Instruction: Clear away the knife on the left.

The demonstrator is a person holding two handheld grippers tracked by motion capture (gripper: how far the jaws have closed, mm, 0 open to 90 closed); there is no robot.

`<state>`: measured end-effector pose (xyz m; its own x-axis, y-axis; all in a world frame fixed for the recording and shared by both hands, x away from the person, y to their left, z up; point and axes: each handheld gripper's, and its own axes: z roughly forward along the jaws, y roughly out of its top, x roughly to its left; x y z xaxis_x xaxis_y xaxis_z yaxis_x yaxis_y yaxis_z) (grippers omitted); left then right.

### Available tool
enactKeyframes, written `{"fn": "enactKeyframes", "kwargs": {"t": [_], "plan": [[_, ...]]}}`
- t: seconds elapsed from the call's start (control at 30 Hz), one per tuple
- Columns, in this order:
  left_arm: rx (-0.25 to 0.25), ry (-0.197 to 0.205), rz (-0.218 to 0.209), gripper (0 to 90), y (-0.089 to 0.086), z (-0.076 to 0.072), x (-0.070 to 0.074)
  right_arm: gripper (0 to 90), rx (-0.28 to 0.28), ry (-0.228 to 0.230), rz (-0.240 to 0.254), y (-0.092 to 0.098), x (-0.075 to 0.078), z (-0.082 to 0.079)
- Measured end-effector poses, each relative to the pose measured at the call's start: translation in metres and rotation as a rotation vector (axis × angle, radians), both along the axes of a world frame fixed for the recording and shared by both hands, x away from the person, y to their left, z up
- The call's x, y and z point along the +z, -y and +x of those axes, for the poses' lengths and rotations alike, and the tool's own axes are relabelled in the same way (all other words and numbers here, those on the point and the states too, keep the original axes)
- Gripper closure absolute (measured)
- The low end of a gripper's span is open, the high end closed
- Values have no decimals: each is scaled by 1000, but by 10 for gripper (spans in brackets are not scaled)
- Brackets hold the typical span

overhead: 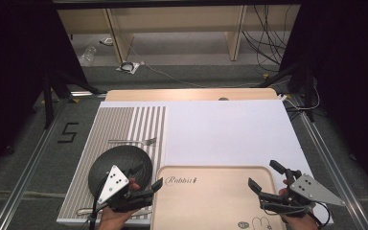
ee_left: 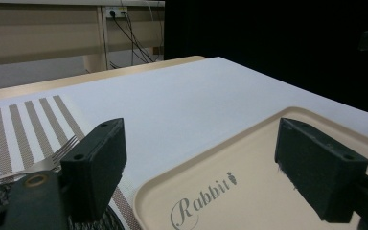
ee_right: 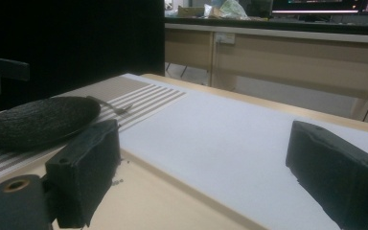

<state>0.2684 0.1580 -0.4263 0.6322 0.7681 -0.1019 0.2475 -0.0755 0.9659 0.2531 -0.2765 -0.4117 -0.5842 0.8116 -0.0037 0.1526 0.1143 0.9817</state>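
Observation:
A pale wooden tray (overhead: pixel 211 201) printed "Rabbit" lies at the table's near edge, between my two grippers. My left gripper (overhead: pixel 147 176) hovers at the tray's left rim (ee_left: pixel 172 179), jaws wide open and nothing between them (ee_left: pixel 199 139). Beside it sits a dark round woven plate (overhead: pixel 117 163) on a striped placemat (overhead: pixel 110 124), with a fork (overhead: pixel 134 142) just beyond the plate. My right gripper (overhead: pixel 264 175) hangs over the tray's right side, open and empty (ee_right: pixel 206 143). In the right gripper view the dark plate (ee_right: pixel 38 120) and fork (ee_right: pixel 110 105) lie farther off.
A white mat (overhead: pixel 230 129) covers most of the wooden table (overhead: pixel 187 94). A silver utensil handle (overhead: pixel 84 210) lies on the placemat's near left corner. Metal rails run along both sides of the table, and cables lie on the floor behind it.

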Motion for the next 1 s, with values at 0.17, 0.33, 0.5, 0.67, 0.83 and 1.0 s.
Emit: {"fn": "enactKeyframes", "kwargs": {"t": [0.17,0.33,0.5,0.67,0.83,1.0], "plan": [[13,-9,6,181,-1,1,0,127,3,0,1,-1,0,0],[19,-11,24,182,-1,0,0,127,4,3,1,-1,0,0],[12,-19,31,182,-3,0,2,128,6,2,1,-1,0,-1],[19,-11,106,188,-4,-4,7,128,8,3,2,-2,0,-1],[-4,-22,179,187,-7,-9,12,129,7,2,5,-1,1,-1],[-26,-59,183,187,-10,-8,15,130,9,6,4,-1,1,-1]]}}
